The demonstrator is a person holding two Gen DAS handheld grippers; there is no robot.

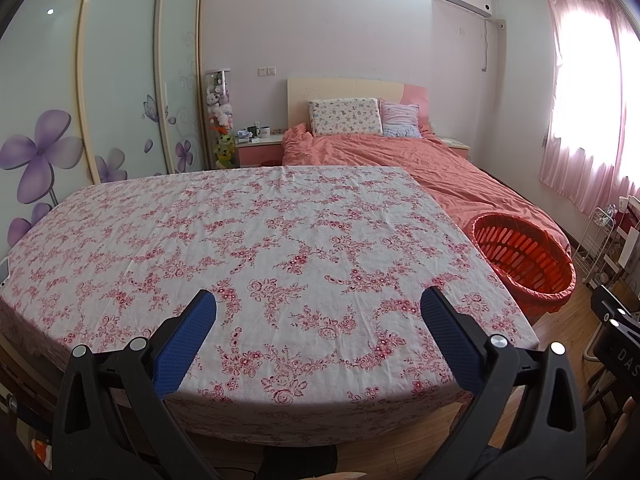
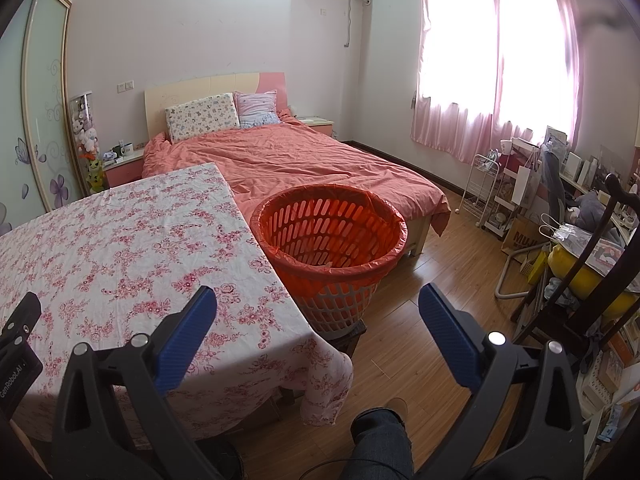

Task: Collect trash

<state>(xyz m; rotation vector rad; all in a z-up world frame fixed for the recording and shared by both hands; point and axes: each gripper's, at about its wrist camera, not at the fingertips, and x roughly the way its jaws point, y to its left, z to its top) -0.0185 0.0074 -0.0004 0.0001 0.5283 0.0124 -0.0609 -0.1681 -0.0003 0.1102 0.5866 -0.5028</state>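
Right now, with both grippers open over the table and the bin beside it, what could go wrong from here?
1. The basket appears perched on a small dark stand beside the table; a bump from the right gripper could tip it.
2. The cloth corner hangs loose near the person's knee; snagging it might drag the cover.
3. No trash shows on the table, so the left gripper may close on cloth alone.
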